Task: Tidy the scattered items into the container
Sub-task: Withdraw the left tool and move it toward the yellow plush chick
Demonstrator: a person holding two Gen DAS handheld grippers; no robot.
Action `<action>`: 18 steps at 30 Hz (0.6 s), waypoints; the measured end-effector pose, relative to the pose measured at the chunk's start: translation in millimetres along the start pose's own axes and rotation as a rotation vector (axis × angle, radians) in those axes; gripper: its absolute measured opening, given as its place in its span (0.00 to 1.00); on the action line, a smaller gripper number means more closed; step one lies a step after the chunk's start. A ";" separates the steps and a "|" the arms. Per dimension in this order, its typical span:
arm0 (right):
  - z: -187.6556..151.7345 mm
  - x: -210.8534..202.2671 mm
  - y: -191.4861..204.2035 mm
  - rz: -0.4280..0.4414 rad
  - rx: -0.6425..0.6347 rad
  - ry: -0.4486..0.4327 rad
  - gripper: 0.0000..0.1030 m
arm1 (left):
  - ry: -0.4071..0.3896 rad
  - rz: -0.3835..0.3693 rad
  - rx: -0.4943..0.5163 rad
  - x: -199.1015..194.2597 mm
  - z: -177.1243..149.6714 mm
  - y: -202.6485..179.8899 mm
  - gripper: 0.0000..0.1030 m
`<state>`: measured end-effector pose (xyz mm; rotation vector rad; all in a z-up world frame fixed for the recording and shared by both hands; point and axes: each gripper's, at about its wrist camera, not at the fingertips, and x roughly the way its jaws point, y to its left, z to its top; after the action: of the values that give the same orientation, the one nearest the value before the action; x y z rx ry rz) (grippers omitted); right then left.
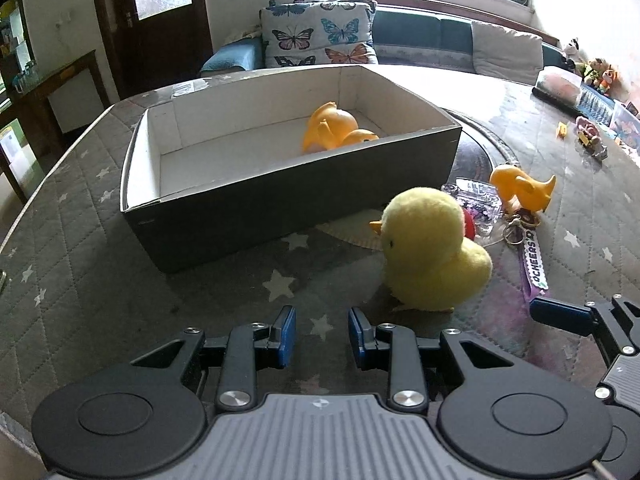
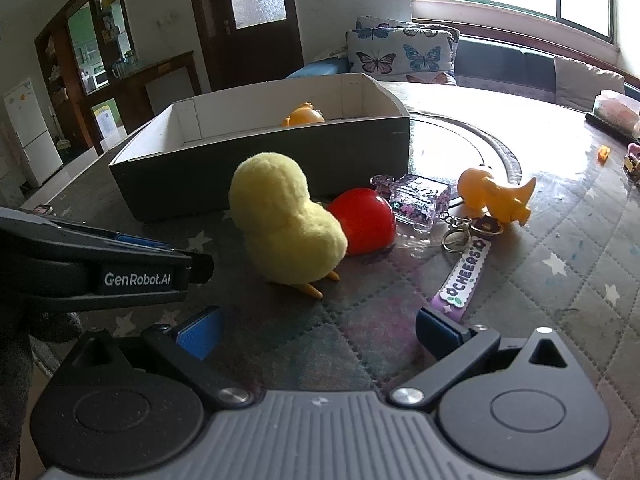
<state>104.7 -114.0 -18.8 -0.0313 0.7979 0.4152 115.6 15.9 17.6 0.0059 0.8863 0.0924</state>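
Both our tongs, left (image 1: 322, 334) and right (image 2: 318, 330), hang released and empty before the plush chick (image 2: 286, 220), which stands outside the box (image 1: 280, 192). If we nudge it, it may topple against the red ball (image 2: 366, 220) and set that rolling.

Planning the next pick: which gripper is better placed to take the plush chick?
Left, probably. The left gripper is open and empty just short of the plush chick, near the box. The right gripper, also open, sits nearer the keychain.

chick (image 2: 286, 216): fuzzy plush | ball (image 2: 364, 220): glossy plastic | box (image 1: 280, 184): matt cardboard | table cover (image 1: 80, 280): quilted cloth
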 end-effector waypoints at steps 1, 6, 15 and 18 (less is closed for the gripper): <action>-0.1 0.1 -0.2 0.000 0.000 0.001 1.00 | 0.001 0.004 0.001 0.6 -0.4 0.0 0.30; -0.6 0.4 -0.6 0.001 0.001 0.003 1.00 | 0.009 0.018 0.007 4.3 -1.5 -0.5 0.30; -0.6 2.7 -0.5 0.004 0.004 0.007 0.99 | 0.011 0.017 0.002 5.8 -1.4 0.5 0.30; -0.3 4.0 -0.3 0.005 0.004 0.010 0.99 | 0.012 0.010 -0.005 6.3 -1.0 1.7 0.30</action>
<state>107.0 -112.9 -21.9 -0.0275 0.8085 0.4179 118.6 18.1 12.2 0.0048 0.8985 0.1040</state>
